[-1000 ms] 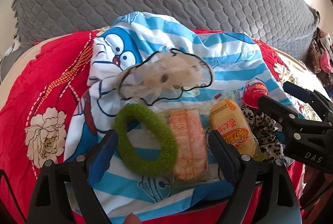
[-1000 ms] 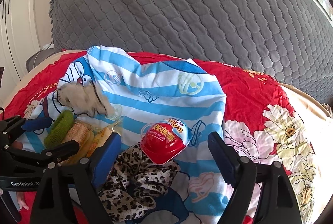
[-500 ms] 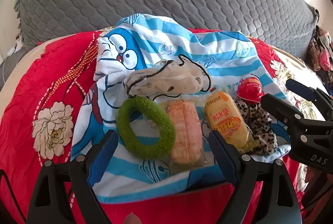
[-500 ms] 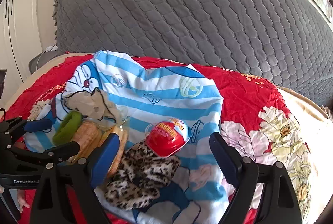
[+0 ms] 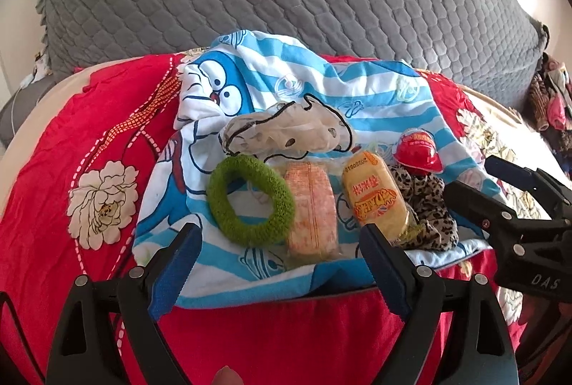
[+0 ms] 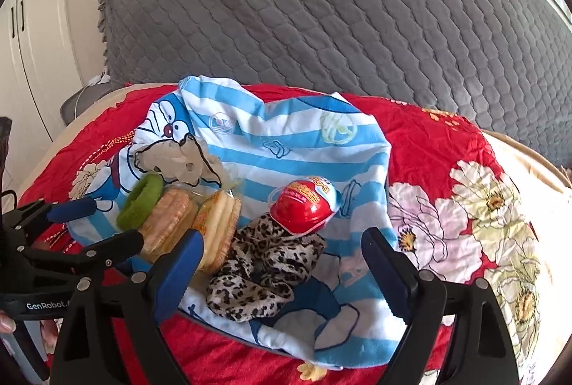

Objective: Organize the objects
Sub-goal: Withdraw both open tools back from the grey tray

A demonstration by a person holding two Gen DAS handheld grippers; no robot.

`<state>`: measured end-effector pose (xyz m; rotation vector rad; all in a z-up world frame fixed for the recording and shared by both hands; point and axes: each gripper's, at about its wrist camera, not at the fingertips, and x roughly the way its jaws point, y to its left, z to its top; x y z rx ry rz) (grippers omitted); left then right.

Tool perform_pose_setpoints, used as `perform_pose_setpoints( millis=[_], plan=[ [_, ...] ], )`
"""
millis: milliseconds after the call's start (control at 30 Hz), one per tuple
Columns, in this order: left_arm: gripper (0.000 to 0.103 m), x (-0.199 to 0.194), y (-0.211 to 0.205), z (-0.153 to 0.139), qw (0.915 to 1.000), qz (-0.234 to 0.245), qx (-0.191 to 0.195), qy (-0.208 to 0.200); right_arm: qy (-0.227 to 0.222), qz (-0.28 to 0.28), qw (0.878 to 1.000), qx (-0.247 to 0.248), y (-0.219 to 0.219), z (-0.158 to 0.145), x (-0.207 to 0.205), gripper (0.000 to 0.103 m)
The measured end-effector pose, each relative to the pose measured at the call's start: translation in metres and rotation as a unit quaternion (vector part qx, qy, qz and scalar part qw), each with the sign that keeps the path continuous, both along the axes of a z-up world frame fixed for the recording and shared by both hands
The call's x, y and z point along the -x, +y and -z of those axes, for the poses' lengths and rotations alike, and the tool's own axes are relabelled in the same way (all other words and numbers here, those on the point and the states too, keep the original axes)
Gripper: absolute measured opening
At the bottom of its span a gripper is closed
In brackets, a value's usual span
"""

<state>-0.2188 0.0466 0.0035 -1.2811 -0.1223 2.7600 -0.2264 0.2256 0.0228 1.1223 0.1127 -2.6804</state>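
Red bedspread [image 5: 89, 120] – striped cloth [image 5: 321, 88] holds green scrunchie [image 5: 250, 199], snacks

This is a home, most likely a bedroom. A bed wears a bright red sheet with big white flowers [image 6: 464, 142]. A soft grey quilted cover [image 6: 321, 9] lies behind it. White cupboard doors [image 6: 32, 45] stand at the side, and a heap of clothes [image 5: 550, 99] sits nearby.
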Motion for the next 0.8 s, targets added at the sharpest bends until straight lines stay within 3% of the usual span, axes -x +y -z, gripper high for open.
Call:
perform_pose_setpoints(
  millis=[200, 800],
  plan=[
    [0.095, -0.009, -0.003, -0.002, 1.0, -0.002, -0.002, -0.004, -0.017, -0.004, 1.0, -0.006, -0.002, -0.005, -0.007, 0.091],
    [0.097, -0.037, -0.01, -0.023, 0.9997, -0.008, -0.023, 0.004, -0.038, 0.011, 0.999, -0.002, 0.001, -0.037, -0.046, 0.094]
  ],
)
